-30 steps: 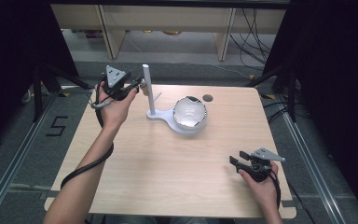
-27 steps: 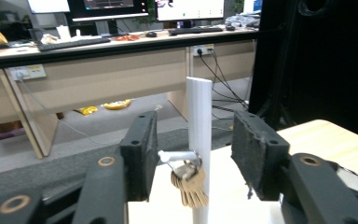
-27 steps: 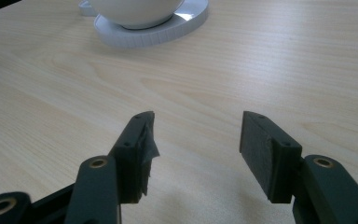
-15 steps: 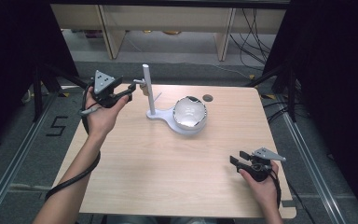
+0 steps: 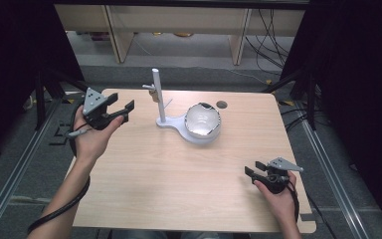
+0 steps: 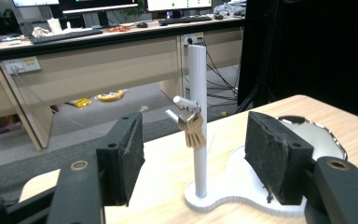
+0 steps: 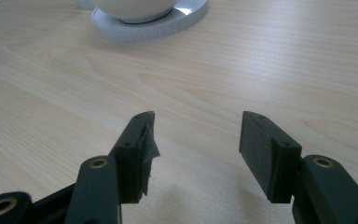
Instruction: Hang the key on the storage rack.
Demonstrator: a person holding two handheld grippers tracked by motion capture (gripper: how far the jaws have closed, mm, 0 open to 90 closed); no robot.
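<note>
Table (image 5: pixel 179 194) of pale wood took up the middle of the high view. A white stand (image 5: pixel 179 124) sat in the upper middle of it, with a tall white post (image 5: pixel 158 94) on its left part and a shiny bowl (image 5: pixel 203 121) on its right part. My left gripper (image 5: pixel 122 109) was at the upper left of the high view, held up in my left hand (image 5: pixel 92 139), and its jaws were wide apart with nothing between them. My right gripper (image 5: pixel 252 169) was at the lower right, low over the wood, jaws apart and holding nothing too. Small keys (image 6: pixel 192 129) hung from a peg on the post, in the middle of the left gripper view.
</note>
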